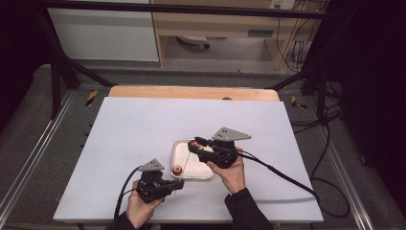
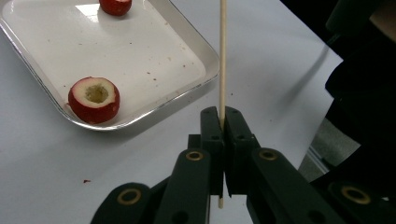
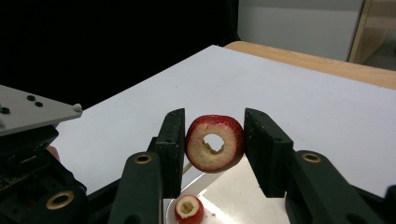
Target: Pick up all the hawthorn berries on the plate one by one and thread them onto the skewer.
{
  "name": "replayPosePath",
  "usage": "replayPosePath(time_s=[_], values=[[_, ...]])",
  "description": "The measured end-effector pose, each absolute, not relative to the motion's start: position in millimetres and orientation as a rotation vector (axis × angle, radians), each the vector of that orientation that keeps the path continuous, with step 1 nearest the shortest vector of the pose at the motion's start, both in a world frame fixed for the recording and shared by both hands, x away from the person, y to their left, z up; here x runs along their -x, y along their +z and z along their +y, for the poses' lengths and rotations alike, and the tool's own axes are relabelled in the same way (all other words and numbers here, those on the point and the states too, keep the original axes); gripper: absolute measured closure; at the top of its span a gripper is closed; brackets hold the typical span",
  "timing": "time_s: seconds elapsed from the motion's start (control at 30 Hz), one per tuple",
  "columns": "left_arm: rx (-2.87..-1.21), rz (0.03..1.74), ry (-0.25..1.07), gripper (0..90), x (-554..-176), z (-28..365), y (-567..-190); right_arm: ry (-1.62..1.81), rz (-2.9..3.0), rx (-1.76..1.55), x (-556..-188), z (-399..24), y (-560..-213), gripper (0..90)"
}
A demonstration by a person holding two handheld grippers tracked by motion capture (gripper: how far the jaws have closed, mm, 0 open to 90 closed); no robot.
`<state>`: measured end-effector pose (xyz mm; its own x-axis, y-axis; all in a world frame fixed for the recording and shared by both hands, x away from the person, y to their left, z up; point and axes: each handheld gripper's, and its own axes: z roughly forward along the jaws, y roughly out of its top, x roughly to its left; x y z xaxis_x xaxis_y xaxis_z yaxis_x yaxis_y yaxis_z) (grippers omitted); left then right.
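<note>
Right gripper (image 3: 212, 154) clamps the cored fruit (image 3: 215, 142); left gripper (image 2: 223, 122) pinches the skewer (image 2: 222, 56).

Black tongs (image 1: 184, 183), brass rivets, dark sleeves (image 1: 246, 211)

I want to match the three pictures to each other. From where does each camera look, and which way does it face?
High view: above the person's side, facing forward and down on the white table; both hands and tongs show.
Left gripper view: rides the left tongs, facing along the skewer toward the tray.
Right gripper view: rides the right tongs, facing the held cored fruit.
Shared: the tray and a second cored fruit lying in it.
</note>
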<state>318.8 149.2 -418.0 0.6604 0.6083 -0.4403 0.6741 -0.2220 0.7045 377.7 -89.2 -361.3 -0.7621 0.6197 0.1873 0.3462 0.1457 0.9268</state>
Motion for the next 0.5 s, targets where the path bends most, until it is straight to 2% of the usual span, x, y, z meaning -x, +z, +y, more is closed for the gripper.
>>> replayPosePath(time_s=[0.5], values=[[-1.892,1.042,-0.071,88.3,-315.4,147.2,-422.1,1.638,2.157,-0.926,-371.9,-84.2,-368.5,60.5]])
